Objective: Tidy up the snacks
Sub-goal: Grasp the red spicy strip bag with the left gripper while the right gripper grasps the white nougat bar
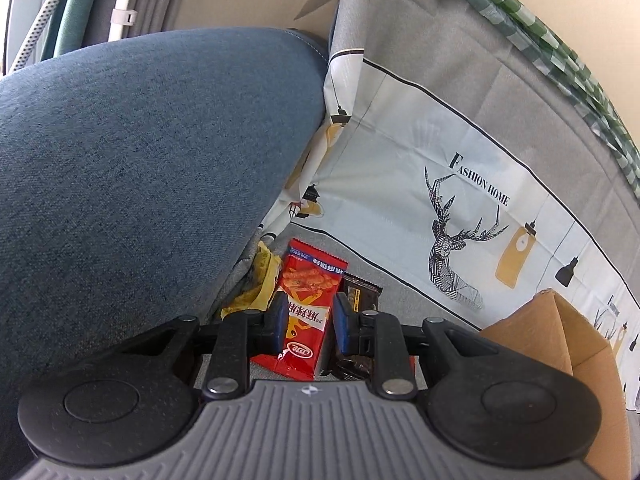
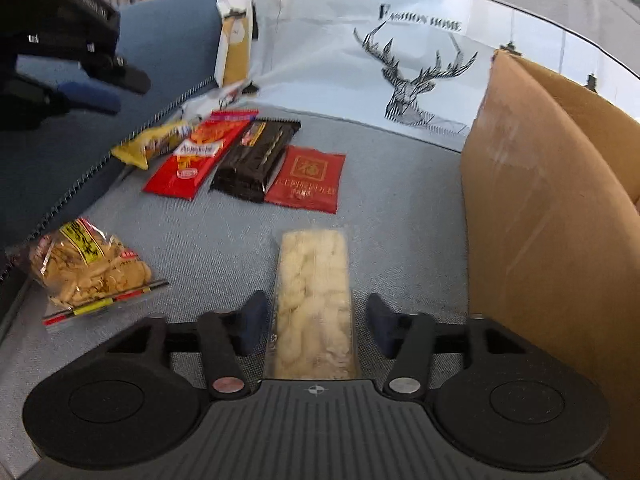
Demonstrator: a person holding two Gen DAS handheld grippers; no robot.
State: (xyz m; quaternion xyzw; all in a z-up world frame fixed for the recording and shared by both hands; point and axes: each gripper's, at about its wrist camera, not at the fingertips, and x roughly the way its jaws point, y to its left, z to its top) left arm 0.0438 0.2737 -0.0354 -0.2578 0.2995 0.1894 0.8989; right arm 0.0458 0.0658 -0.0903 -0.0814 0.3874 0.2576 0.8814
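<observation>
My left gripper point(image 1: 307, 322) is open, hovering above a long red snack packet point(image 1: 305, 312) that lies on the grey-blue sofa seat; its jaws stand either side of the packet without touching it. A yellow packet point(image 1: 260, 280) and a dark packet point(image 1: 362, 294) lie beside it. My right gripper point(image 2: 316, 322) is open, its jaws astride a clear pack of pale snacks point(image 2: 314, 300). Ahead lie the red packet point(image 2: 198, 158), the dark packet point(image 2: 258, 158), a square red packet point(image 2: 308, 180), a yellow packet point(image 2: 150, 146) and a bag of golden crackers point(image 2: 90, 270).
A brown cardboard box point(image 2: 532, 208) stands open at the right, also in the left wrist view point(image 1: 560, 340). A deer-print "Fashion Home" cushion point(image 1: 460, 216) leans at the back. A blue sofa cushion point(image 1: 140, 160) rises on the left. The left gripper shows in the right wrist view point(image 2: 72, 68).
</observation>
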